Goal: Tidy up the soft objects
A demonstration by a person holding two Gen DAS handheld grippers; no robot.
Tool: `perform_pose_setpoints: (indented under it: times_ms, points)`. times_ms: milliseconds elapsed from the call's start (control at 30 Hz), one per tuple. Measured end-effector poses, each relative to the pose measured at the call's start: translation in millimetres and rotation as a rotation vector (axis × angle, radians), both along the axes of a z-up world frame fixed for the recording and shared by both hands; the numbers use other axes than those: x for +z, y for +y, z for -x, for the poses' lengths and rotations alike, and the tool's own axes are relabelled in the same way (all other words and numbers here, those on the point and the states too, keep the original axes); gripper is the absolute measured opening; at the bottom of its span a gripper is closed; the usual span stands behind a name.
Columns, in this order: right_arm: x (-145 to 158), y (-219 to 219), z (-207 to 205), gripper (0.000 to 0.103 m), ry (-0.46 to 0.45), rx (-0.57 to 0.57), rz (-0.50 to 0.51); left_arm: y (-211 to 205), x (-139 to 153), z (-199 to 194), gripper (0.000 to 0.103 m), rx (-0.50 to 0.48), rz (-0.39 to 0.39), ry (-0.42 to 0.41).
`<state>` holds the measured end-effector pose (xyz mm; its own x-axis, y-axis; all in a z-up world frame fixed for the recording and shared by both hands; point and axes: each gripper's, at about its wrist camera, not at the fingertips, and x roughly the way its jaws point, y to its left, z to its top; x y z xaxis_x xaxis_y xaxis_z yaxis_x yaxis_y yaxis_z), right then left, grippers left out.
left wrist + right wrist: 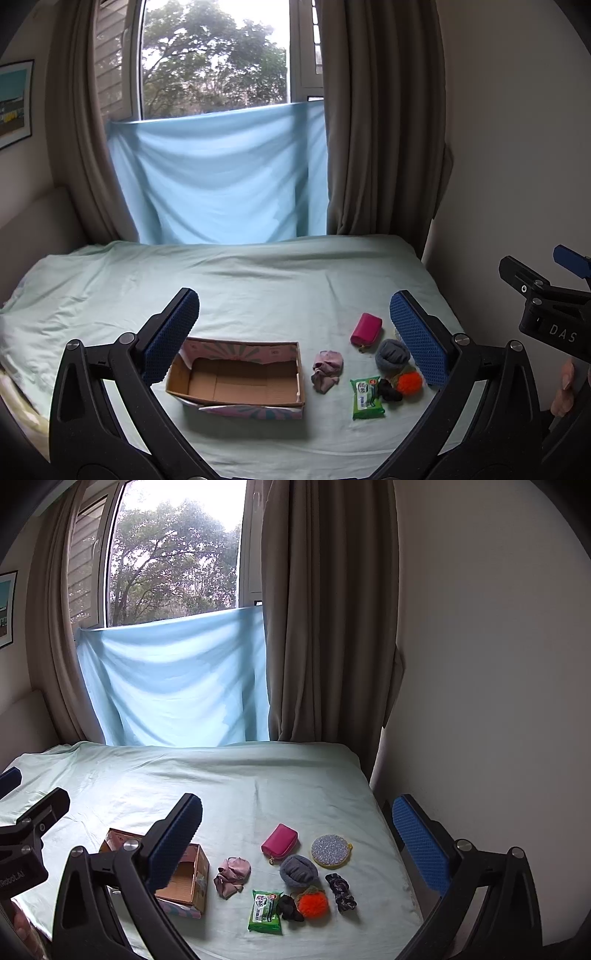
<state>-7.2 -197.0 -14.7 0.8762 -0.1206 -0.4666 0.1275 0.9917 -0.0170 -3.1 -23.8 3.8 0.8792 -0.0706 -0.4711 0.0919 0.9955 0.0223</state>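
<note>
An empty cardboard box [236, 380] [186, 880] lies on the bed. Right of it lie a pink cloth [327, 369] [232, 875], a magenta pouch [366, 328] [279, 840], a grey knit roll [391, 354] [298, 869], a green wipes pack [366, 398] [265, 912], an orange pompom [409, 382] [313, 902], a black scrunchie [389, 389] [290, 908], a dark patterned scrunchie [341, 891] and a glittery round pad [330, 850]. My left gripper [293, 325] is open above the box and cloth. My right gripper [297, 825] is open above the small items.
The bed carries a pale green sheet [258, 273] and ends near the right wall [498, 664]. A light blue cloth [221, 177] hangs under the window between brown curtains [380, 129]. The right gripper's body [546, 306] shows at the left view's right edge.
</note>
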Motion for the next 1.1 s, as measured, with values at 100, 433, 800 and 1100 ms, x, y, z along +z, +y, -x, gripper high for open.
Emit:
perform_pose_setpoints:
  times_ms: [100, 433, 800, 1100]
  points:
    - [0.2, 0.1, 0.2, 0.103, -0.003, 0.001, -0.001, -0.6, -0.4, -0.1, 0.102, 0.001, -0.001, 0.001]
    - [-2.4, 1.4, -4.2, 0.103, 0.003, 0.007, -0.003, 1.0, 0.4, -3.0, 0.102, 0.009, -0.003, 0.011]
    - [-3.3, 3.8, -6.1, 0.103, 0.004, 0.010, -0.004, 1.0, -1.0, -4.3, 0.102, 0.014, -0.003, 0.012]
    - [-4.1, 2.6, -8.7, 0.103, 0.010, 0.008, -0.005, 0.6, -3.1, -7.7, 0.102, 0.013, 0.001, 0.019]
